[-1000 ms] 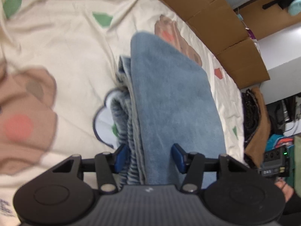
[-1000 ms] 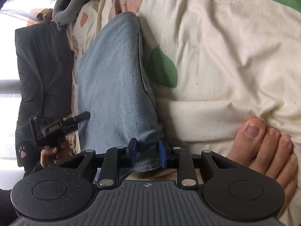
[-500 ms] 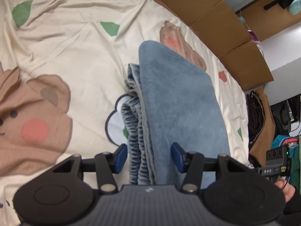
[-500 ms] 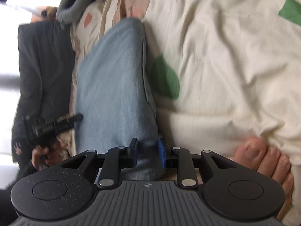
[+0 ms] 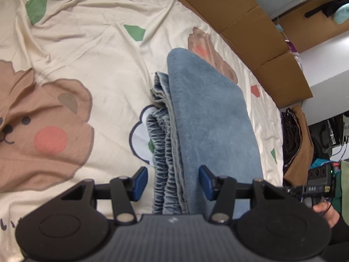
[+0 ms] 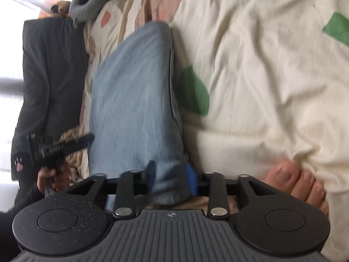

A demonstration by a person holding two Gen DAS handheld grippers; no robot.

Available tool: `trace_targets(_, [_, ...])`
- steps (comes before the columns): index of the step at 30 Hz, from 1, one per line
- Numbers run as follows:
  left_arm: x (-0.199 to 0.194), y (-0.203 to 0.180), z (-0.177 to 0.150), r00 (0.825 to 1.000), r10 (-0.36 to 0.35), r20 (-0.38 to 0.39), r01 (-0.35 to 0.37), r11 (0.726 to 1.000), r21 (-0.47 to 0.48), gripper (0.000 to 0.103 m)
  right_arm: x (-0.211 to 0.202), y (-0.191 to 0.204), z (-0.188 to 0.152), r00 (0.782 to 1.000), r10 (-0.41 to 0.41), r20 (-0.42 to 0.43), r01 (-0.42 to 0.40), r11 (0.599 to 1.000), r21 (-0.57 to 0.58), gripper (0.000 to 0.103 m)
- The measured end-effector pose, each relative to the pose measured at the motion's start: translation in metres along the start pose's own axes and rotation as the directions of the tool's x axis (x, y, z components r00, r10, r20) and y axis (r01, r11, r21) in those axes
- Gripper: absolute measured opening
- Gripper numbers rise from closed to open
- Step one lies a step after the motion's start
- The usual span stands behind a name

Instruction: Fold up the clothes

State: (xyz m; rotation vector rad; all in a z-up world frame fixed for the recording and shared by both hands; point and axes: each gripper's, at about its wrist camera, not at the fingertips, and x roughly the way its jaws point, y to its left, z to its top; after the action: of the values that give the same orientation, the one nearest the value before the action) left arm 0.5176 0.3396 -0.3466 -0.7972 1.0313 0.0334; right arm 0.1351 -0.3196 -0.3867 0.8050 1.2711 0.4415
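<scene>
Folded jeans (image 5: 209, 126) flat on bedsheet (image 5: 91, 50), fold at 12 o'clock. L gripper (image 5: 173, 182) open, pads clear of waistband. R gripper (image 6: 170, 178) jaws just been opening, hem between them, prob. releasing.

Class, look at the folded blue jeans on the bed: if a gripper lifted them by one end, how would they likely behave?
The folded jeans would probably sag and unfold, since they are soft stacked layers with a gathered waistband. The thick denim looks fairly heavy for its size. Pushed across the wrinkled bedsheet, they would likely bunch, not slide cleanly or roll.
</scene>
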Motion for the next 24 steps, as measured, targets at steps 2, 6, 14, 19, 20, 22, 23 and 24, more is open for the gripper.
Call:
trace_targets(2, [0.003, 0.004, -0.002, 1.000, -0.008, -0.001, 0.008, 1.000, -0.014, 0.057, 0.005, 0.005, 0.006, 1.000, 0.004, 0.016, -0.004, 1.000, -0.007, 0.044])
trace_targets(6, [0.013, 0.017, -0.009, 1.000, -0.018, 0.006, 0.018, 0.999, -0.037, 0.070, 0.019, 0.013, 0.017, 0.999, -0.005, 0.036, 0.006, 1.000, -0.028, 0.044])
trace_targets(14, [0.025, 0.030, -0.012, 0.995, -0.102, 0.024, 0.103, 0.991, -0.080, 0.062, 0.041, 0.017, 0.037, 0.998, -0.053, 0.038, 0.055, 0.997, -0.051, 0.044])
trace_targets(19, [0.027, 0.020, -0.003, 0.990, -0.142, 0.014, 0.143, 0.989, -0.049, 0.058, 0.046, 0.022, 0.045, 0.997, -0.063, 0.052, 0.067, 0.995, -0.074, 0.044])
trace_targets(20, [0.029, 0.019, -0.002, 0.991, -0.135, 0.015, 0.136, 0.990, -0.044, 0.062, 0.047, 0.023, 0.046, 0.997, -0.064, 0.053, 0.068, 0.995, -0.074, 0.044])
trace_targets(22, [0.035, 0.019, 0.001, 0.990, -0.138, 0.013, 0.138, 0.989, -0.047, 0.067, 0.050, 0.024, 0.048, 0.997, -0.064, 0.050, 0.068, 0.995, -0.073, 0.044])
trace_targets(23, [0.038, 0.019, 0.003, 0.989, -0.144, 0.012, 0.145, 0.988, -0.048, 0.067, 0.051, 0.023, 0.048, 0.997, -0.063, 0.047, 0.066, 0.995, -0.070, 0.044])
trace_targets(24, [0.040, 0.020, 0.004, 0.988, -0.151, 0.012, 0.152, 0.987, -0.051, 0.069, 0.053, 0.023, 0.049, 0.997, -0.061, 0.042, 0.063, 0.996, -0.063, 0.045])
